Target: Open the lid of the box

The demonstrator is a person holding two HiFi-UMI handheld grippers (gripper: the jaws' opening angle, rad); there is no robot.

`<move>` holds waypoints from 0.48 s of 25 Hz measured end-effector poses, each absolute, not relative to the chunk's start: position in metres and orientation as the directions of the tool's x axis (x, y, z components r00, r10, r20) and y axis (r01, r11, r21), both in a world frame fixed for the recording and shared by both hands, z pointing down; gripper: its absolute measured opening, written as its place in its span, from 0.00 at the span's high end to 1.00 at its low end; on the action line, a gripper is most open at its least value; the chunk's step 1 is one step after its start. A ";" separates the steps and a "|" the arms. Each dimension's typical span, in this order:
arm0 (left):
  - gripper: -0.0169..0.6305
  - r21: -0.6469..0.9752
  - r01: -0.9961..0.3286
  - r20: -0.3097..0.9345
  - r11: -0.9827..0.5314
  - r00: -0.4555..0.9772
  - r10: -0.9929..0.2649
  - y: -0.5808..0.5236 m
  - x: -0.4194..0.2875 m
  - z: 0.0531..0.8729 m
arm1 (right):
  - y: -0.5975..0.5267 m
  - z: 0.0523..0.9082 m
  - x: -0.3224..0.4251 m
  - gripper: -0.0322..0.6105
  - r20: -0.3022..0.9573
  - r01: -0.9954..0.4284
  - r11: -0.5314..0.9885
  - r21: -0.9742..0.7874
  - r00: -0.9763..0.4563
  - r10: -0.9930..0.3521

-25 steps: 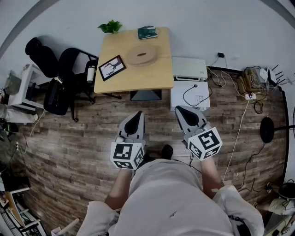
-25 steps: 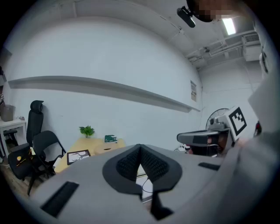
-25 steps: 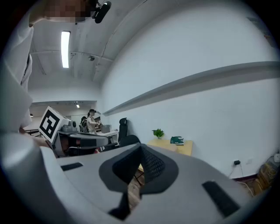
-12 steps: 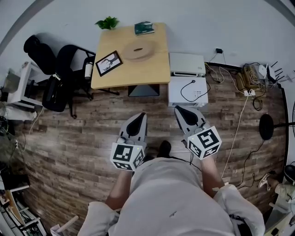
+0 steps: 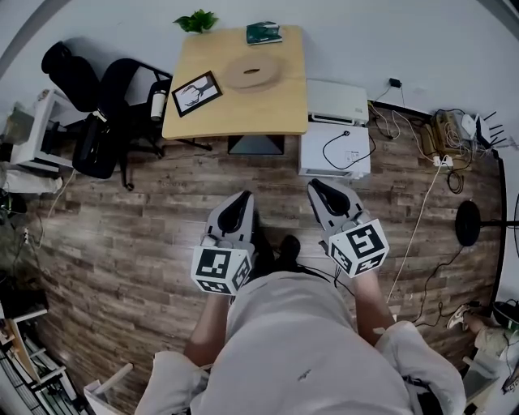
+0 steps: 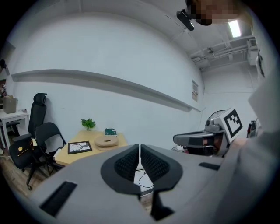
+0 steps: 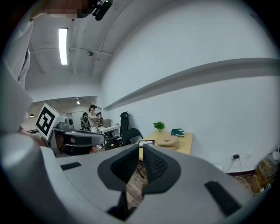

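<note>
A round, flat wooden box [image 5: 252,73] lies on the light wooden table [image 5: 199,126] by the far wall, and a small dark green box [image 5: 264,33] sits at the table's back edge. The round box also shows in the left gripper view [image 6: 106,141] and the right gripper view [image 7: 167,141]. Both grippers hang in front of the person's body over the wood floor, well short of the table. My left gripper [image 5: 241,197] is shut and empty [image 6: 139,146]. My right gripper [image 5: 315,185] has its jaws opening, a narrow gap with nothing in it [image 7: 141,148].
A framed picture [image 5: 194,94] and a small plant [image 5: 197,21] share the table. Black office chairs [image 5: 97,138] stand left of it. White boxes [image 5: 334,151] stand right of it. Cables [image 5: 442,154] and a black round base [image 5: 469,223] lie on the floor at right.
The head view has shifted slightly, so the table sits a little differently in the picture. Both grippers stay at about the same place in front of the body.
</note>
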State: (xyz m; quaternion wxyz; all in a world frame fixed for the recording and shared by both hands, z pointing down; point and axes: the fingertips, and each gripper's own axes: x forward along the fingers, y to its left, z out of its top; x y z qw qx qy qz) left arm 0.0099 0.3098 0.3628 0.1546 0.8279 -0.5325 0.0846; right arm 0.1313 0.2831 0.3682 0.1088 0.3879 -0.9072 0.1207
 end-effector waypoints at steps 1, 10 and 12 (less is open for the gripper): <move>0.96 0.165 -0.910 0.308 -0.379 0.413 -0.857 0.308 0.006 0.365 | 0.282 0.369 0.128 0.91 0.293 -0.728 0.672 -0.134 -0.677 -0.675; 0.88 0.156 -0.905 0.309 -0.396 0.425 -0.851 0.275 -0.014 0.367 | 0.255 0.363 0.113 0.81 0.300 -0.739 0.664 -0.117 -0.663 -0.685; 0.86 0.154 -0.902 0.312 -0.404 0.432 -0.846 0.264 -0.020 0.368 | 0.245 0.360 0.108 0.79 0.299 -0.745 0.658 -0.108 -0.656 -0.693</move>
